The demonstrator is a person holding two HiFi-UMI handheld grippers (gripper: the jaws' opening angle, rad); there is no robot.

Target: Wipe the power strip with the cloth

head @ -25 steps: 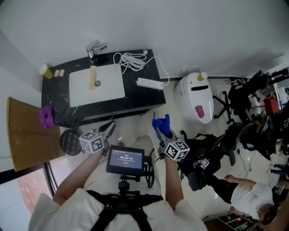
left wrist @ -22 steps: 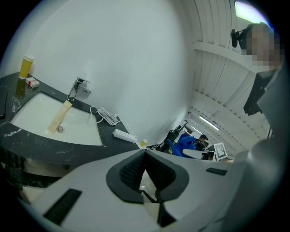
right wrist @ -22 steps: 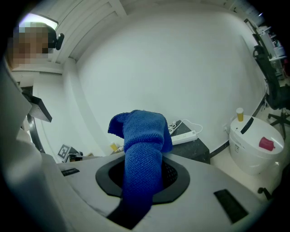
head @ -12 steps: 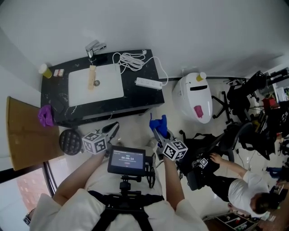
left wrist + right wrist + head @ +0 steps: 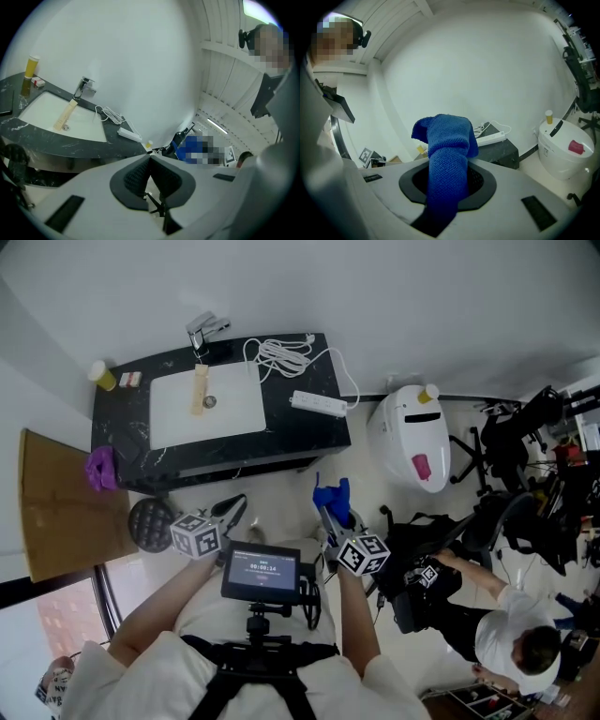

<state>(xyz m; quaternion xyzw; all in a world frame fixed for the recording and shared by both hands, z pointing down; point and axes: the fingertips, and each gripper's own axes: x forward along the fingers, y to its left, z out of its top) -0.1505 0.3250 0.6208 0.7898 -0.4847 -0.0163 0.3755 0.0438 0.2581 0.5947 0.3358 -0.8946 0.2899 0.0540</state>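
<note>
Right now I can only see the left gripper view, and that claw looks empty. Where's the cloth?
Observer: The right claw is shut on the blue cloth, which sticks up past its tips.
Operator: Is it touching the power strip?
Observer: No. In the head view the right claw hangs over the floor beside the left claw, in front of the counter and well apart from the power strip on its right end.
</note>
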